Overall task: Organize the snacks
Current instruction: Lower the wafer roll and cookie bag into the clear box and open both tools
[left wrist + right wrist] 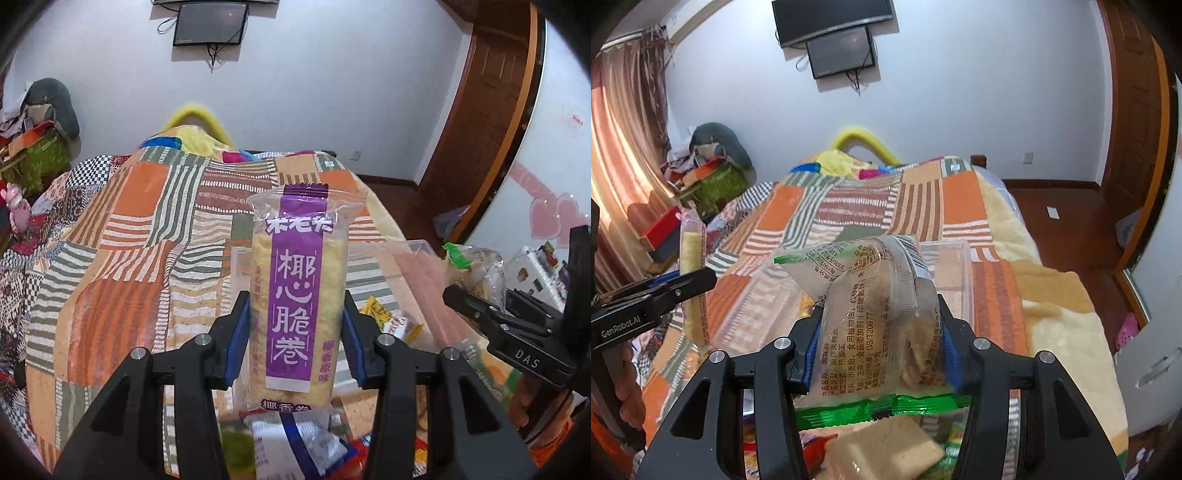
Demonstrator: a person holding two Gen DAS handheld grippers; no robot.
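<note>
At the far left of your left wrist view the patchwork blanket (140, 229) covers the bed and fills the middle of the frame. In the lower centre, your left gripper (295, 332) is clenched on the purple-labelled coconut roll packet (295, 295): the packet stands upright between the two blue pads (236, 332), pressed on both of its long sides, with its crimped top reaching above the fingertips and its lower end hanging just over a loose blue-and-white wrapper (303, 443) at the bottom edge. Behind the packet a clear plastic box (417, 258) rests on the blanket, and to its right lie small yellow snack packs (380, 310). At the right edge your right gripper (480, 306) shows from the side, with a clear bag against it. In the right wrist view, the left gripper (683, 284) enters from the left edge holding the roll packet (692, 258) upright. In the lower centre, your right gripper (879, 347) is closed on the clear green-edged snack bag (875, 295), which sits tilted between the pads with its printed back facing the camera and its top leaning toward the upper left. The clear box (953, 258) lies just behind it, and a tan wafer block (882, 450) lies below at the bottom edge.
</note>
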